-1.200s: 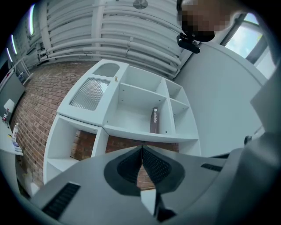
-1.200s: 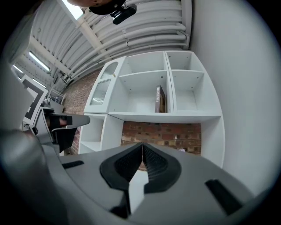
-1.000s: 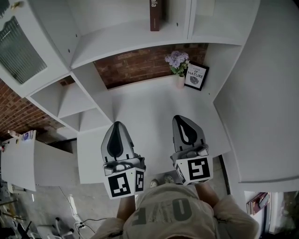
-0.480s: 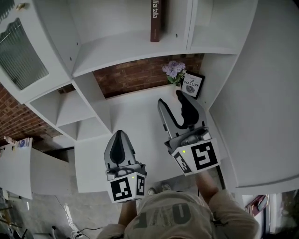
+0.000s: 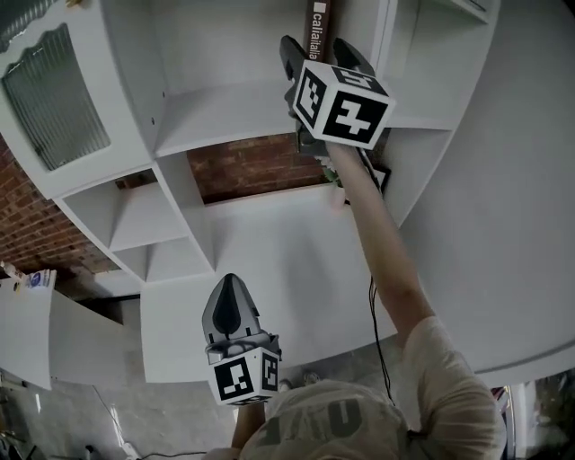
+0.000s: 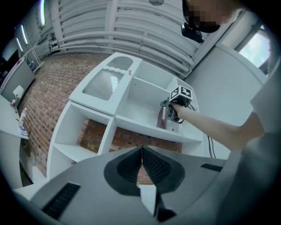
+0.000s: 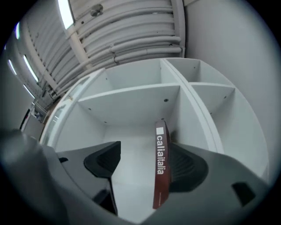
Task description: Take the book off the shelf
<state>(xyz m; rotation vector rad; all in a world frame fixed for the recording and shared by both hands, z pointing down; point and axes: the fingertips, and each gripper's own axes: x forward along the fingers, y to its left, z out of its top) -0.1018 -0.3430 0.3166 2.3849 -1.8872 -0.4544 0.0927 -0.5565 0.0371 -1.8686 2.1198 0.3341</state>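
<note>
One slim maroon book (image 7: pixel 161 169); upright

In your head view, a brick wall (image 5: pixel 256 166) shows at centre and again at the left edge. A ribbed glass door (image 5: pixel 54 99) fills the upper left. Below the bricks lies a white desk top (image 5: pixel 287 260), and a thin dark cable (image 5: pixel 373 305) hangs over its right part. At the lower left stands a white counter (image 5: pixel 27 332) with small things on its far end, perhaps bottles. In your right gripper view, pale ducts (image 7: pixel 131 30) cross the top of the frame beside a light strip (image 7: pixel 66 13).
</note>
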